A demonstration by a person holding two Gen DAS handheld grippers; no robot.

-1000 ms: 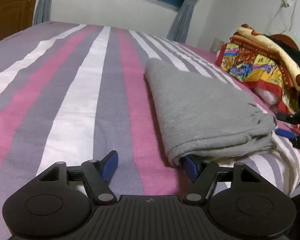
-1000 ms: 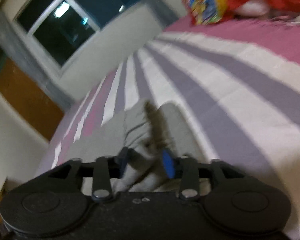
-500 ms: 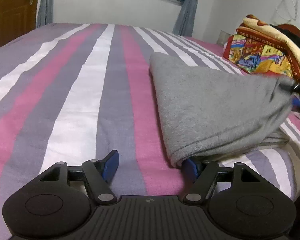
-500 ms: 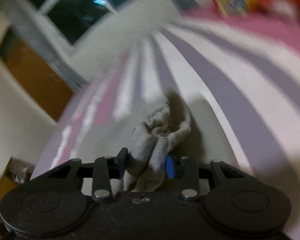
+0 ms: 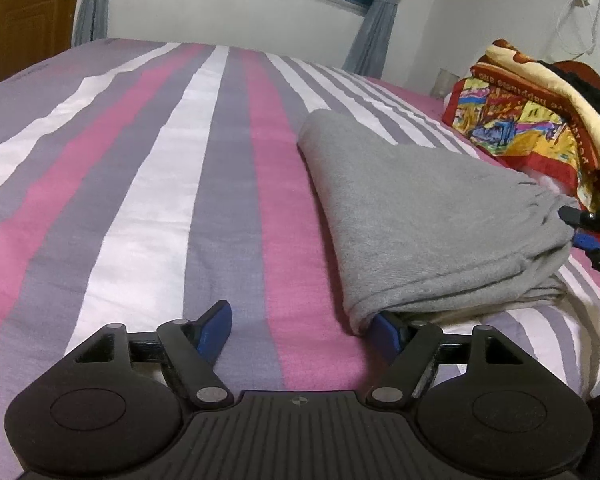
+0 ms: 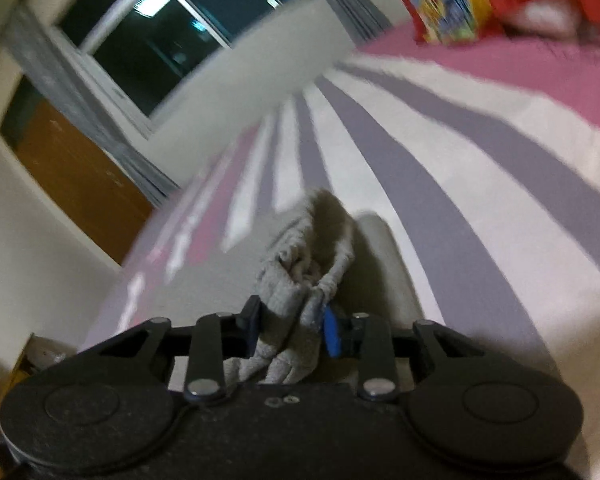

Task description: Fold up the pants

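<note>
Upside-down lettering on colourful blanket (image 5: 528, 108) border, possibly "happiness"; otherwise illegible.

pants (image 5: 420, 216): soft matt fleecy cloth | bedsheet (image 5: 148, 168): smooth woven cloth

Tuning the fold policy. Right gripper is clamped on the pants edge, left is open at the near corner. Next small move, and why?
Probably close the left gripper on the near corner of the pants. Its jaws stand wide open, with one finger tucked under the corner fold, while the right gripper already pinches the bunched edge. With both corners held, the layer could be carried over evenly.
</note>
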